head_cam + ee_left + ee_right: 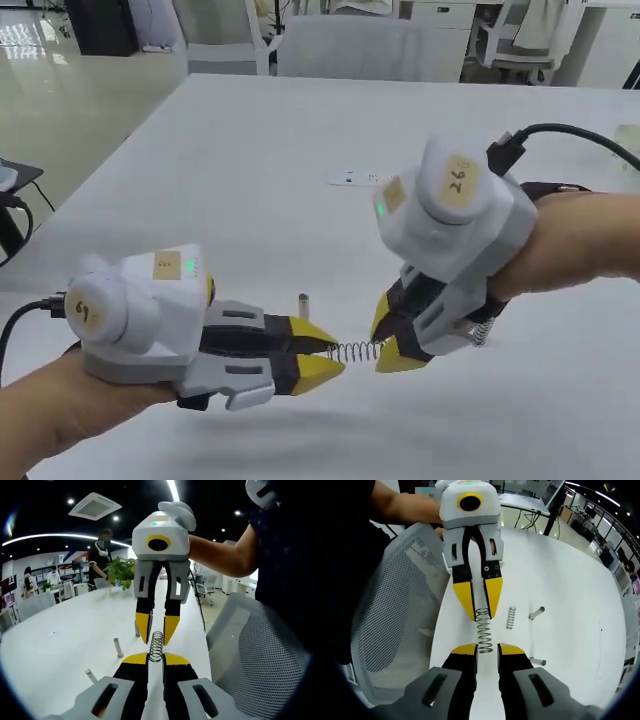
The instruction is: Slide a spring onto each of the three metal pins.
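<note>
White table holds two metal pins and a spare spring, with a mesh chair at its edge. Between the tongs hangs a spring: left gripper, marked 69, pinches one end; right gripper, marked 26, brackets the other, grip unclear

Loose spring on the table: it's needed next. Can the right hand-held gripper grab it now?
Probably not yet: nothing blocks the loose spring, but the right hand-held gripper is shut on another spring.
</note>
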Tool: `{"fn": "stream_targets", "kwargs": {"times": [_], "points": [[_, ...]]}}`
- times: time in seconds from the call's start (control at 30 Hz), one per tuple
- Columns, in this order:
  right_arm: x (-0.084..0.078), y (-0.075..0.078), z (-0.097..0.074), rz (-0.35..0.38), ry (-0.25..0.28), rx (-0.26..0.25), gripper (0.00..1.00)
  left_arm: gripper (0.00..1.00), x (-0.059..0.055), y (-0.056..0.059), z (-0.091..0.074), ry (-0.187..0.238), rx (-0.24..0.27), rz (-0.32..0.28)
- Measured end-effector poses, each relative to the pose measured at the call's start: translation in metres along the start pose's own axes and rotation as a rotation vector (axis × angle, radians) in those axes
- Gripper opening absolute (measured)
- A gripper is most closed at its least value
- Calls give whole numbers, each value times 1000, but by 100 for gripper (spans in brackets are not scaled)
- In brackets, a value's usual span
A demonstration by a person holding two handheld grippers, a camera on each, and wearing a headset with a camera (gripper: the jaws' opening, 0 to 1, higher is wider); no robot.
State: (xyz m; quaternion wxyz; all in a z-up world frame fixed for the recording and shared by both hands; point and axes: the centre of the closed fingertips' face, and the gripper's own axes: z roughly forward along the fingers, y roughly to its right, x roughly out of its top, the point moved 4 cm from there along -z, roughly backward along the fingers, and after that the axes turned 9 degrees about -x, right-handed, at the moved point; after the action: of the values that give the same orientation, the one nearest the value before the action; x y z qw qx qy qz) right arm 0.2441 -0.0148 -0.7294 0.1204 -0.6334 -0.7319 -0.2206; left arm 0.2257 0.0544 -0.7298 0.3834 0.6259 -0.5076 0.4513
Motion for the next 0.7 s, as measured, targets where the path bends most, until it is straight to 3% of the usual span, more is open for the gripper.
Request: {"fn": "stream_targets", "kwargs": {"times": [0.47, 0.7], "points": [[-3, -4, 3, 9, 4, 4, 9, 2, 9, 2, 1, 30, -1, 17], [0, -2, 0, 17, 12, -9, 9, 2, 7, 1, 0, 24, 4, 16]]}}
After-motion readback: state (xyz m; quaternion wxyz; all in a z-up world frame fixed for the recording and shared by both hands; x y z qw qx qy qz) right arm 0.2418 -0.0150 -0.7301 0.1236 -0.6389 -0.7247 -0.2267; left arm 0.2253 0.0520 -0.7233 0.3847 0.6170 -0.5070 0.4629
